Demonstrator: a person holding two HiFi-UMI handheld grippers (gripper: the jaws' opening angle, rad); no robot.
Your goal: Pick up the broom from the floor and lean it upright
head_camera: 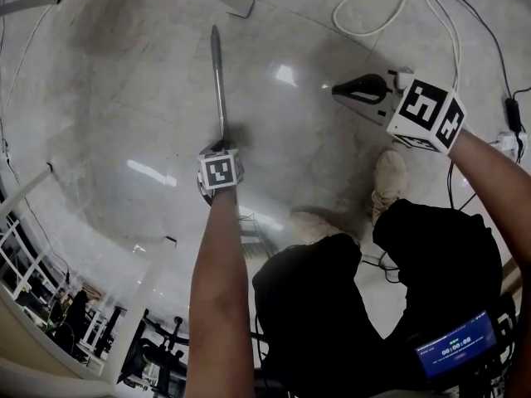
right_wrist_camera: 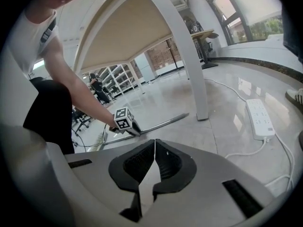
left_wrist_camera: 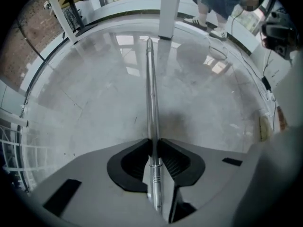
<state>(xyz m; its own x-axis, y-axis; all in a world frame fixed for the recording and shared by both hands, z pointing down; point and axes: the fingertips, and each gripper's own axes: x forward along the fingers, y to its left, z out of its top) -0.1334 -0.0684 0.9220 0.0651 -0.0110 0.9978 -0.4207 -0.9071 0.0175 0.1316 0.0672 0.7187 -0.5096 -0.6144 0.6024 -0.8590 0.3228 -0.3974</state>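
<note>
The broom's metal handle (head_camera: pixel 217 77) lies flat on the grey floor and points away from me. My left gripper (head_camera: pixel 221 150) points straight down over the near part of that handle. In the left gripper view the handle (left_wrist_camera: pixel 151 93) runs between the jaws of the left gripper (left_wrist_camera: pixel 152 144), which stand close on either side of it without visibly squeezing it. The right gripper view shows the handle (right_wrist_camera: pixel 163 124) on the floor with the left gripper (right_wrist_camera: pixel 127 126) on it. My right gripper (head_camera: pixel 355 89) hangs to the right, above the floor, shut and empty (right_wrist_camera: pixel 155 144). The brush end is mostly hidden.
A white table leg (right_wrist_camera: pixel 191 74) stands just past the handle's far tip. A white power strip (right_wrist_camera: pixel 259 118) and white and black cables (head_camera: pixel 390 11) lie on the floor at the right. The person's shoes (head_camera: pixel 388 181) are near the right gripper. Shelves and chairs stand further off.
</note>
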